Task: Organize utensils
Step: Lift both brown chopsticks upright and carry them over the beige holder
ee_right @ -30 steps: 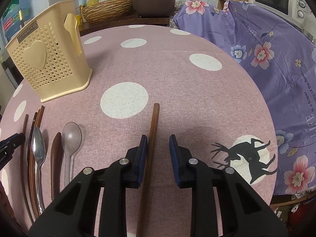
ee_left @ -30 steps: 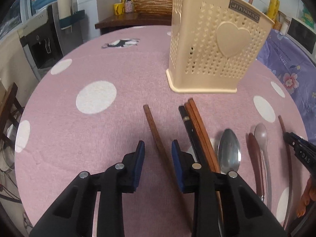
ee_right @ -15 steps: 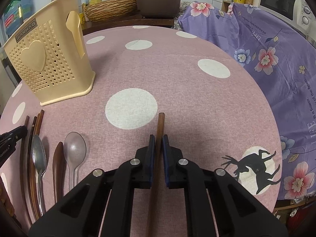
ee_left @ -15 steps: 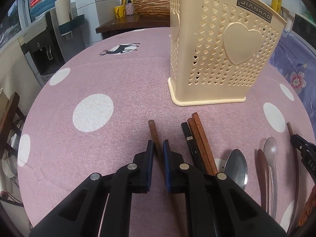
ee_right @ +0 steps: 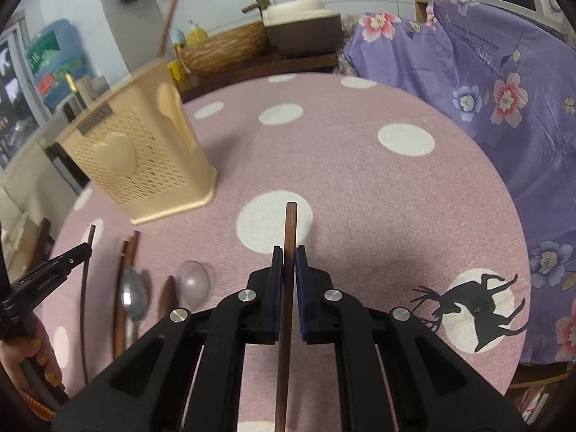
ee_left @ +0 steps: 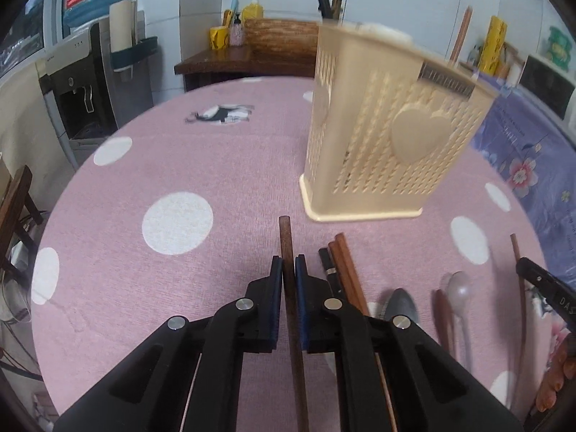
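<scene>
Two grippers are each clamping a brown chopstick above a round table (ee_left: 223,165) covered in pink polka-dot cloth. The left gripper (ee_left: 288,270) is pinching its chopstick (ee_left: 286,241) between blue pads, the stick running back between the fingers and out of frame at the bottom, its far tip pointing toward the cream basket (ee_left: 388,144). The right gripper (ee_right: 286,262) is gripping a second chopstick (ee_right: 290,226) the same way, its tip showing against a white dot, its near end cut off at the lower edge.

Along the table's near edge, between the two grippers, the remaining utensils are lying in a row: a pair of reddish chopsticks (ee_left: 345,270) beside a black one, a metal spoon (ee_right: 134,298), partly hidden behind the left gripper's finger in its own view, a clear plastic spoon (ee_right: 193,282), and a thin dark stick (ee_right: 85,288). A brown-handled piece beside the clear spoon is too blurred to identify.

Farther back, the perforated basket with its heart emblem is standing near the table's middle, smeared by motion blur. One brown stick is rising from it, seen in both views.

Only the right view is showing the purple floral cloth (ee_right: 504,72) past the table's right edge; only the left view is showing the water dispenser (ee_left: 82,82).
</scene>
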Demonstrator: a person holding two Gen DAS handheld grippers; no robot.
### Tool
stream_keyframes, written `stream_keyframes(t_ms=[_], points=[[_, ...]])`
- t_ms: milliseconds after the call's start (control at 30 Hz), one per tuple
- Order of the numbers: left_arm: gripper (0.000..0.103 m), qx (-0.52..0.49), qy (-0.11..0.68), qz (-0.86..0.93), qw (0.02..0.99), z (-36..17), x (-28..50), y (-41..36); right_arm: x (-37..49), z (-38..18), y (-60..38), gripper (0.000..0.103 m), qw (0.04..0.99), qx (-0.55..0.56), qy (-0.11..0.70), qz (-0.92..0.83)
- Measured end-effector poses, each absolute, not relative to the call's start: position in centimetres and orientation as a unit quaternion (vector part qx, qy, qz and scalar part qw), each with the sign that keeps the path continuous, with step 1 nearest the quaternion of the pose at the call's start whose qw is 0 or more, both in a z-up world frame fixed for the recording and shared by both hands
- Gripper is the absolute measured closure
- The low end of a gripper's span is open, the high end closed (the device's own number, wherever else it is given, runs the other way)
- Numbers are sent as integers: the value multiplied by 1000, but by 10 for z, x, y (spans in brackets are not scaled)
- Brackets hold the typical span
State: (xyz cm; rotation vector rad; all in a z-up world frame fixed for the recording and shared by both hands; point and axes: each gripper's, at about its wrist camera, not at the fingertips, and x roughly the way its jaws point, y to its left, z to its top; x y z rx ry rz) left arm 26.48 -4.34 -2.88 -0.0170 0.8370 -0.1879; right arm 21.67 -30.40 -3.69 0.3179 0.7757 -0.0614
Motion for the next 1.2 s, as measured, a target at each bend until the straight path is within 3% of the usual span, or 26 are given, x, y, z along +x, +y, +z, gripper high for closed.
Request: stream_keyframes(t_ms=[467,967,1200], points=[[95,-58,261,-134,954,76,187,0,141,66,-297,96,957,146,249,41],[95,-51,225,-145,962,97,181,0,134,92,-286,96,965,114,229,58],[95,-46,198,-164,965,133,196,-9,159,136,-275,96,973,91,199,72]])
